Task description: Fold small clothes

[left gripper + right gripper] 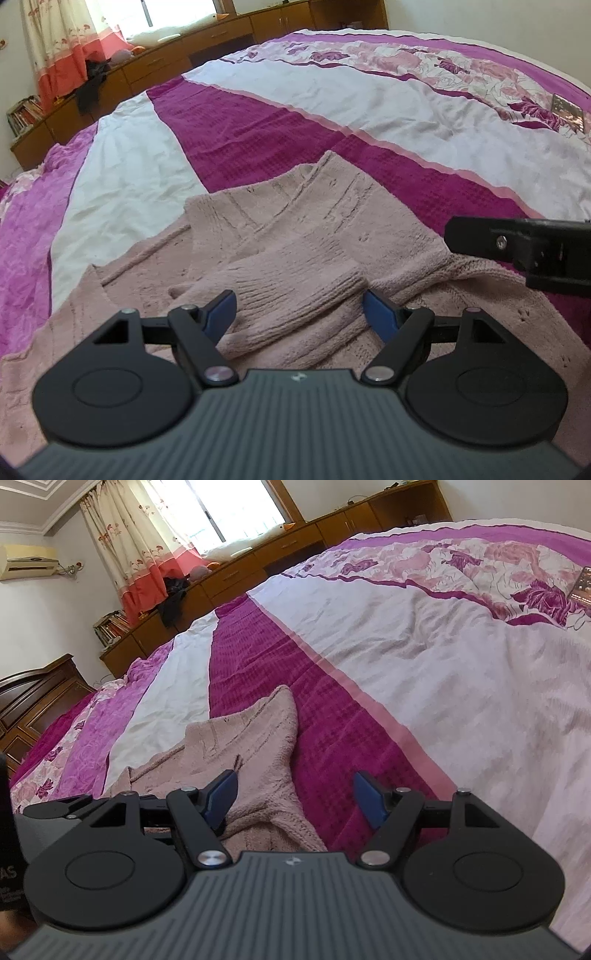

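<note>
Left gripper (pixel 299 310), left wrist view: jaws spread wide and empty, straddling the ribbed cuff of a sleeve (pixel 295 295) laid across the pink knitted sweater (pixel 303 229), which lay flat on the bed's purple-and-white cover (pixel 258 122); the cuff would best be pinched square at its ribbing so the sleeve carries over without dragging the body. Right gripper (pixel 294 794), right wrist view: likewise wide open and holding nothing, poised at the sweater's right edge, ready to pin or lift that side evenly.

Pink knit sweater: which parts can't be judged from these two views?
- Left wrist view: the sweater's near hem is covered by the left gripper body.
- Right wrist view: the right gripper body hides its lower part.
- Front or back up: cannot tell.
</note>
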{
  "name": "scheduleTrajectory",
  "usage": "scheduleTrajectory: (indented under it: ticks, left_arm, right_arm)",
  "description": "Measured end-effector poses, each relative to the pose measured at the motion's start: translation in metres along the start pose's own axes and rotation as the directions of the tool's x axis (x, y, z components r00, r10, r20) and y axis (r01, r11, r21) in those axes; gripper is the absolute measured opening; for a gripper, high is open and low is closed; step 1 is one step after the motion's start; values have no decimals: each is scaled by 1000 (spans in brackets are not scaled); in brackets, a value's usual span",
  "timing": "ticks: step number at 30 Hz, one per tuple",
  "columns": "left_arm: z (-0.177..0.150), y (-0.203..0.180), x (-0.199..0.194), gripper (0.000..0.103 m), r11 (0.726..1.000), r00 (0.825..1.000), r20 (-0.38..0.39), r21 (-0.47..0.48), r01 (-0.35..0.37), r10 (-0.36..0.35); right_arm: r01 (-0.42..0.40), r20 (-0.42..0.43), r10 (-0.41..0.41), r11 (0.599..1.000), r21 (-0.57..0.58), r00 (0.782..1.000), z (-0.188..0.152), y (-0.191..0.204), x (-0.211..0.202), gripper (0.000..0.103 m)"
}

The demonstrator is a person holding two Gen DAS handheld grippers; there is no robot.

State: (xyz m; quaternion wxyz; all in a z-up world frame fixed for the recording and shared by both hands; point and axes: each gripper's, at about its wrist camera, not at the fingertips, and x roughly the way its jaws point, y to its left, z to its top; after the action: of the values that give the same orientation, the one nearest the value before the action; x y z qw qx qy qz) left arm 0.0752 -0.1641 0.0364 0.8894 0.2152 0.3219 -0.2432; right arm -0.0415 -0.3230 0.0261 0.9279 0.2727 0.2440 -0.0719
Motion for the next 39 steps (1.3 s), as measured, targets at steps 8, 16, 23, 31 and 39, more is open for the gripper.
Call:
scheduleTrajectory:
  ticks: [8, 16, 23, 31, 39]
  left_arm:
    - [3, 7, -3, 77, 999, 1000, 21, -33, -2, 2]
    - [3, 6, 8, 76, 998, 999, -2, -20, -54, 54]
    - [7, 5, 22, 24, 997, 999, -22, -68, -43, 42]
    - [10, 22, -4, 9, 984, 997, 44, -166, -61, 69]
    - [8, 80, -45, 9, 940, 972, 98, -290, -180, 216]
  right_arm:
    - [-4, -1, 4, 1000, 8, 1000, 0, -2, 2, 76]
    - [3, -7, -3, 1000, 9, 1000, -3, -1, 2, 76]
    - [6, -9, -6, 1000, 12, 1000, -4, -3, 4, 76]
    - [5, -11, -5, 1000, 15, 1000, -6, -4, 6, 76]
    - [10, -11, -10, 1000, 7, 1000, -6, -3, 7, 76]
